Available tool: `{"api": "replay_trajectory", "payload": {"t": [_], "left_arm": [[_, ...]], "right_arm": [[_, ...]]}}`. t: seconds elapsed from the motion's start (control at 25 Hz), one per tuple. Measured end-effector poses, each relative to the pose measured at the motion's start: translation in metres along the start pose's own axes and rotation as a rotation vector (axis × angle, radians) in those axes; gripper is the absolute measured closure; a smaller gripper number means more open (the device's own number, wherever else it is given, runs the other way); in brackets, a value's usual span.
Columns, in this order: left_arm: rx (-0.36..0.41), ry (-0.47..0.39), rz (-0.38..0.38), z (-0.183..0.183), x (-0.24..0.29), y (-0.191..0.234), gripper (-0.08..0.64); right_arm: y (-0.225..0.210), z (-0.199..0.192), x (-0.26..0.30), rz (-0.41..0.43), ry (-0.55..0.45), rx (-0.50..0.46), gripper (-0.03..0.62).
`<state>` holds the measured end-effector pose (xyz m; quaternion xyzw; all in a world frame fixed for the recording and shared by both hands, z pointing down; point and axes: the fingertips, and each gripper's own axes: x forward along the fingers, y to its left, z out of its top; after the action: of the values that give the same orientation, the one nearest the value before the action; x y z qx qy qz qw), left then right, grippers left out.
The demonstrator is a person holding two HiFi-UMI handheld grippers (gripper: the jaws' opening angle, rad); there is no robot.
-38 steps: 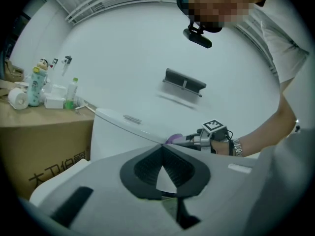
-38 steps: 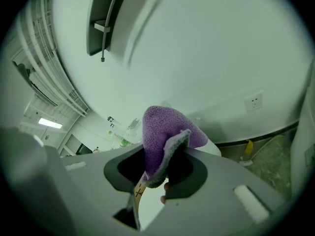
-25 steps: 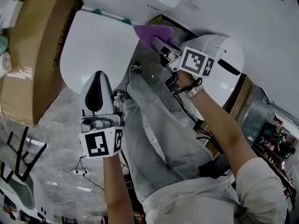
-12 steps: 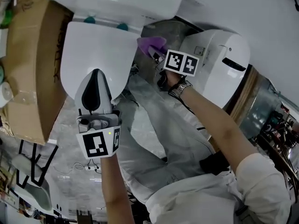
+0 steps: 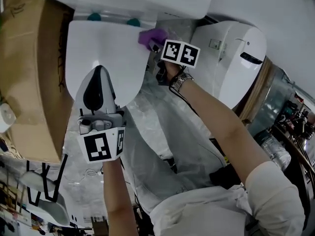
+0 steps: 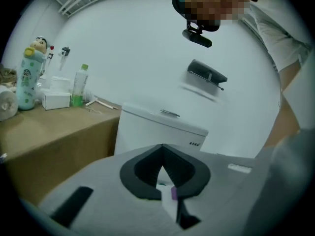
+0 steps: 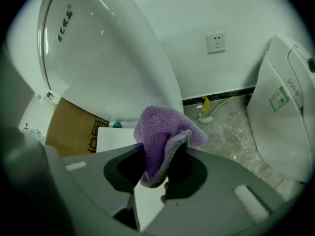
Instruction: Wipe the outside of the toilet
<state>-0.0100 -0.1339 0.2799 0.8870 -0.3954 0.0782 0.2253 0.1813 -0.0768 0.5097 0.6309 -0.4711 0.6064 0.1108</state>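
The right gripper has its jaws closed tight on a folded purple cloth, which bulges out past the tips in a soft wad, as the right gripper view shows. It holds the cloth at the toilet's right rear corner, just under the tank and beside the lid's edge. Whether the cloth actually presses on the porcelain cannot be made out. The right arm reaches forward to the toilet, nearly straight, the wrist with its watch just behind the marker cube. The left gripper has its jaws brought together to a point with nothing clamped in them. It hangs over the front half of the toilet's closed lid, pointing toward the tank, and does not visibly touch the lid. The left forearm runs up from below, close to the person's body. A cardboard box stands to the left of the toilet, and a second white fixture to its right.
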Motion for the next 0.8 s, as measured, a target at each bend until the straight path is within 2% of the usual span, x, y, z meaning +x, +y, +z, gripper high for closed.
{"api": "replay_trajectory", "payload": {"t": [0.2, 0.48, 0.6, 0.8], "left_arm": [[0.008, 0.015, -0.073, 0.009, -0.013, 0.038, 0.554], [0.02, 0.033, -0.108, 0.014, -0.007, 0.083, 0.554], [0.019, 0.029, -0.112, 0.016, -0.009, 0.098, 0.554], [-0.013, 0.008, -0.089, 0.022, -0.024, 0.121, 0.554]], "right_arm": [[0.021, -0.002, 0.017, -0.035, -0.058, 0.03, 0.491], [0.034, 0.004, 0.038, -0.086, -0.09, 0.07, 0.492], [0.059, 0.001, 0.048, -0.061, -0.072, 0.023, 0.492], [0.117, -0.013, 0.073, -0.016, -0.009, -0.107, 0.492]]}}
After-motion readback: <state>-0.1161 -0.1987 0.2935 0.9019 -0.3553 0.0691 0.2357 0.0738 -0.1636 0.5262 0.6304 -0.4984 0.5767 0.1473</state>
